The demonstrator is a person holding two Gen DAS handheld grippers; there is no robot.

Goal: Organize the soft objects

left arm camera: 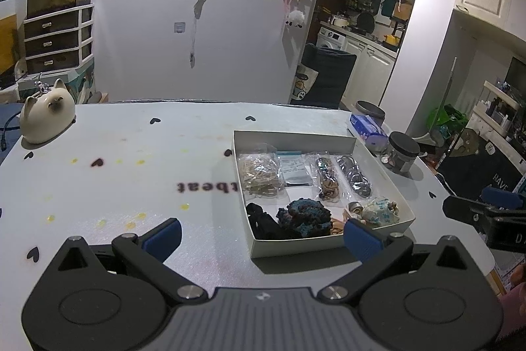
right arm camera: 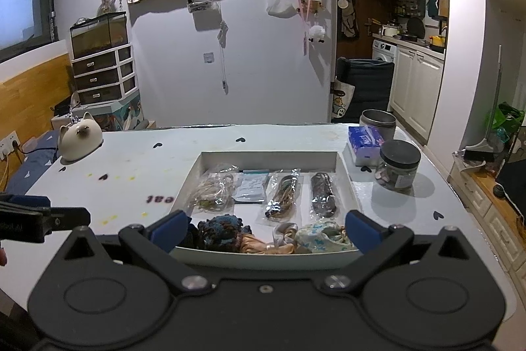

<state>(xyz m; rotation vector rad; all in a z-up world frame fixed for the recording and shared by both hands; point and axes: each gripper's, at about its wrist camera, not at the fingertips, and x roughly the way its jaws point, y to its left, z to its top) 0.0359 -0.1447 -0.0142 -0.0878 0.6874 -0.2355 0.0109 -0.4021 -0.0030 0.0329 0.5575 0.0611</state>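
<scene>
Nearest, both grippers hover with nothing held. The left gripper (left arm camera: 261, 236) has its jaws spread wide over the bare bench (left arm camera: 131, 186), its right pad level with the near corner of the white box (left arm camera: 296, 244). The right gripper (right arm camera: 266, 229) likewise has its jaws wide apart, straddling the box's near wall.

Just beyond that wall lies the near row of soft things: a black fabric piece (left arm camera: 263, 221) at the left corner, a blue-and-brown crocheted scrunchie (right arm camera: 218, 231), a tan satin scrunchie (right arm camera: 263, 244) and a pale blue-printed scrunchie (right arm camera: 320, 236). These sit bunched and touching one another.

Farther back in the box are four clear bags: rubber bands (left arm camera: 261, 175), a packet with a printed label (right arm camera: 251, 186), tan hair ties (right arm camera: 284, 191) and dark hair ties (right arm camera: 323, 193), laid side by side.

Past the box stand a dark-lidded glass jar (right arm camera: 397, 166), a blue tissue pack (right arm camera: 363, 142) and a metal tin (right arm camera: 378, 120); a ceramic cat (right arm camera: 80, 138) sits at the far left.

The likely trouble is in the crowding. Jaws closing on one scrunchie could pinch its neighbour too, and the slippery bags may slide or be dragged along. A pad catching the light box's wall could shove or tip the box toward the jar.
</scene>
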